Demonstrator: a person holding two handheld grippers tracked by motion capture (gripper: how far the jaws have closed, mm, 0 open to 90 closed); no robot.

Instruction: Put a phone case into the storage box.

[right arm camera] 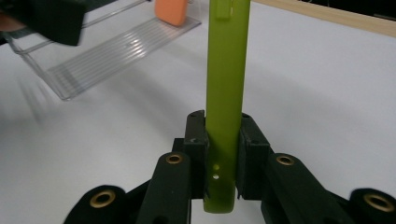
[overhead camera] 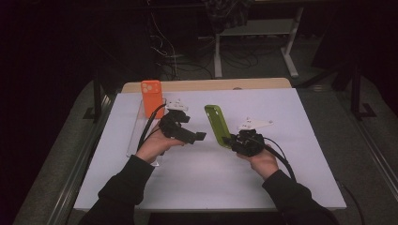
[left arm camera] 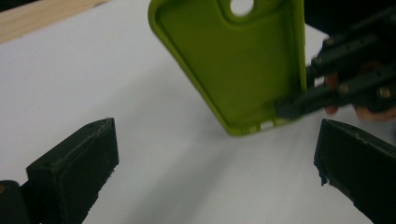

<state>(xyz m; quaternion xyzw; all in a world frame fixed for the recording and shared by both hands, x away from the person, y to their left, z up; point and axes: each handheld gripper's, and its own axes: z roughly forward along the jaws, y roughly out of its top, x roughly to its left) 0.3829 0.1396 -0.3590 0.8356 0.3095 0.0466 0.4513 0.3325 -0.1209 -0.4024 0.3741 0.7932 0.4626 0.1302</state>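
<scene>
The right gripper (overhead camera: 233, 141) is clamped on the bottom edge of the green case (overhead camera: 217, 124), its jaws pressed against both faces of the case (right arm camera: 227, 93) in its own view, so the case stands nearly upright above the white bench (overhead camera: 281, 112), lifted off it and leaning a little away from the gripper. The left gripper (overhead camera: 199, 136) hangs just beside the case, on the side away from the right gripper, with its jaws spread wide and nothing between them; in its view the hollow inside of the case (left arm camera: 233, 60) faces it, the camera hole at the top, and the right gripper (left arm camera: 292, 107) pinches the lower corner. Beyond the left gripper, an orange case (overhead camera: 152, 97) stands in a clear rack (overhead camera: 133, 133), well apart from the green case.
</scene>
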